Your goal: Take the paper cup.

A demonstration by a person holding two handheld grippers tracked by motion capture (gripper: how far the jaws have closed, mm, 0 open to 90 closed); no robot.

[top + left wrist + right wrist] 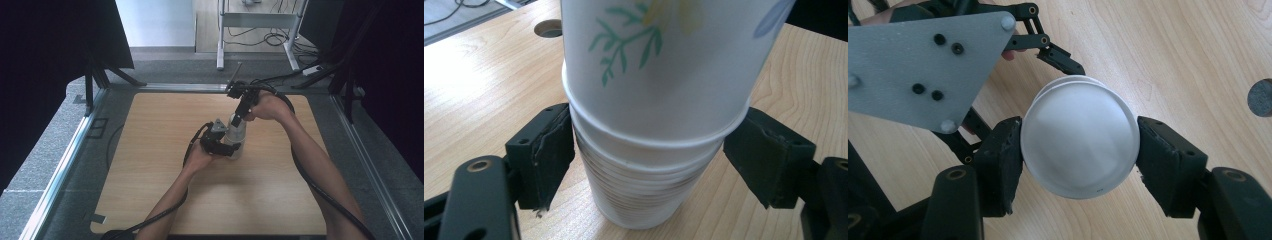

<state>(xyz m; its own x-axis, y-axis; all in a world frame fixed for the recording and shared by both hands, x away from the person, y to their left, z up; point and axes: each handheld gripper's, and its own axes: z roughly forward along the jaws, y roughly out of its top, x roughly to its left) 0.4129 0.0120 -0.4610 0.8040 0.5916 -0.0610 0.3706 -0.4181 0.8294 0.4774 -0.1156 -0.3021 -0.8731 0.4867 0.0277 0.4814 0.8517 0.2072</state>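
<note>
Left gripper (231,150), centre of high view: pads (549,145) pressed on either side of stack (639,190), up at the band of rims, not the narrow foot. Stands level and low over table (150,150).

Stack of paper cups near frame centre, foot on the wood, upright as far as can be told. Top cup (659,65), leaf print on the wall, seated in the rest and rising above them.

Right gripper (239,119), just right of and above the stack, comes in from over it: clamped on top cup at its upper end, one pad each side of the round outline.

Handling, judged:
- Very light; tips or slides on bare wood if not pinned.
- Thin paper wall, soft; dents or goes oval under a hard squeeze.
- Rolled rims the stiffest part; best place to pin the stack.
- Nested cups likely to cling; neighbour may ride up with the top one.
- Smooth coated wall, a bit slick; needs a square grip across the widest part and a straight pull along the axis.
</note>
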